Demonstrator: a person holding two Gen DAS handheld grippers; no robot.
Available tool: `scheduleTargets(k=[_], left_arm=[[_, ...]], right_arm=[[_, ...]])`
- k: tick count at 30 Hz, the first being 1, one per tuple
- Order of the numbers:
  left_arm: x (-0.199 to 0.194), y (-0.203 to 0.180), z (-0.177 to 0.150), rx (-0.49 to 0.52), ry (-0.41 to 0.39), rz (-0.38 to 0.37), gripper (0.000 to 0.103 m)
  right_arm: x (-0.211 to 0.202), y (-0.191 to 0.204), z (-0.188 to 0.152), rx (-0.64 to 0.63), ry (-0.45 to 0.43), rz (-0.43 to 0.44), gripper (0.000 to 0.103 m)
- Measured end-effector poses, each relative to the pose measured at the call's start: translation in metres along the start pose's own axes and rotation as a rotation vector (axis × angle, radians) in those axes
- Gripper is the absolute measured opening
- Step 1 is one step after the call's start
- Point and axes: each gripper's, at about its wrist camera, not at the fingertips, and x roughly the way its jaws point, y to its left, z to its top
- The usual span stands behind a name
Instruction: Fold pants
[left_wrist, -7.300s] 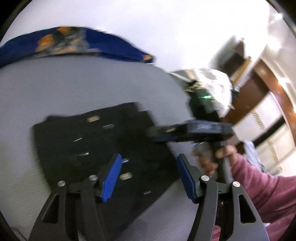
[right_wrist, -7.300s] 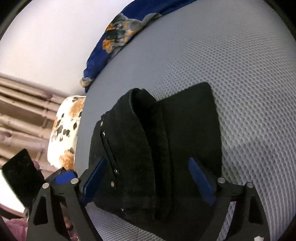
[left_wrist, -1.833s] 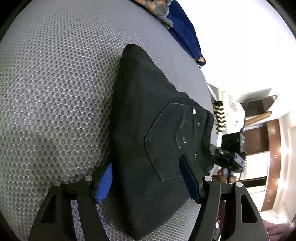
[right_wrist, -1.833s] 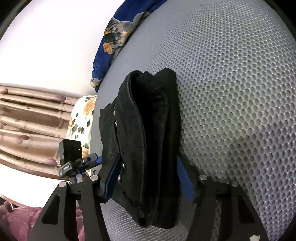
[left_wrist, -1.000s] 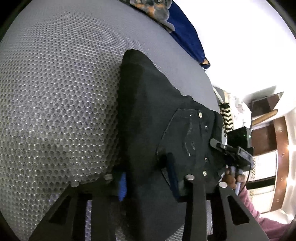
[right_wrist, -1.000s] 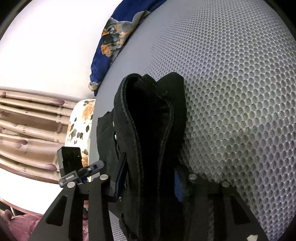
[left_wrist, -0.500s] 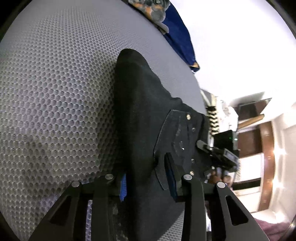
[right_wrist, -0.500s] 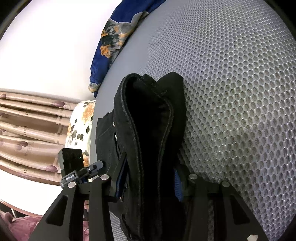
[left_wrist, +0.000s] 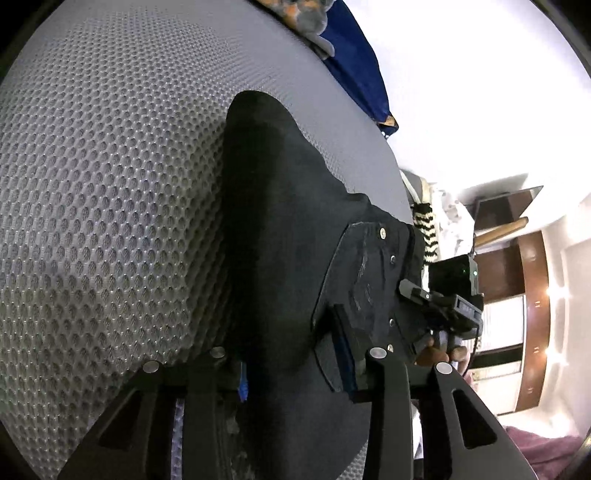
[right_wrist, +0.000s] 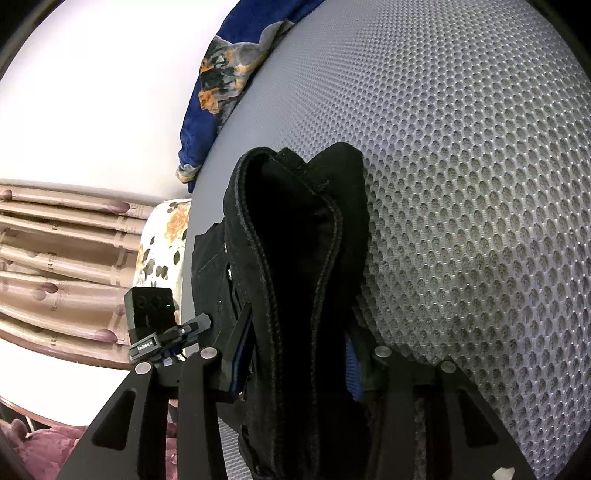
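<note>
Pants (left_wrist: 280, 236), folded on the grey mat (left_wrist: 110, 192), were clamped by left gripper (left_wrist: 295, 363) and right gripper (right_wrist: 299, 354); both ends wanted level, even carrying.

Seven seconds ago the black pants (left_wrist: 280, 236) lay flat and loosely folded on the grey mesh surface (left_wrist: 110, 184), with both sets of jaws standing wide. Since then the left gripper (left_wrist: 293, 363) and right gripper (right_wrist: 297, 360) have clamped the folded bundle from opposite ends, bunching it into a narrow upright stack.
</note>
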Motion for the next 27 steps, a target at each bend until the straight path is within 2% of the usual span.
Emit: scheduleTargets(k=[3,5,8,11,17,27], left_arm=[[0.004,-0.008,-0.004,0.010,-0.015,0.051,0.033],[0.006,-0.024,-0.008,0.067,-0.032,0.135,0.031],[0.006,-0.039,-0.012,0.127,-0.049,0.195,0.024],[0.001,-0.047,-0.015,0.136,-0.057,0.201,0.019],[-0.020,-0.057,-0.022,0.198,-0.093,0.245,0.017],[-0.050,-0.048,-0.014,0.175,-0.158,0.290,0.017]], right_arm=[[-0.001,0.003,-0.002,0.013,-0.024,-0.024,0.039],[-0.001,0.012,-0.005,-0.004,-0.043,-0.076,0.038],[-0.002,0.026,-0.008,-0.042,-0.057,-0.151,0.033],[-0.006,0.032,-0.011,-0.028,-0.078,-0.163,0.026],[-0.002,0.052,-0.025,-0.040,-0.084,-0.187,0.024],[0.031,0.083,-0.021,-0.067,-0.046,-0.150,0.023]])
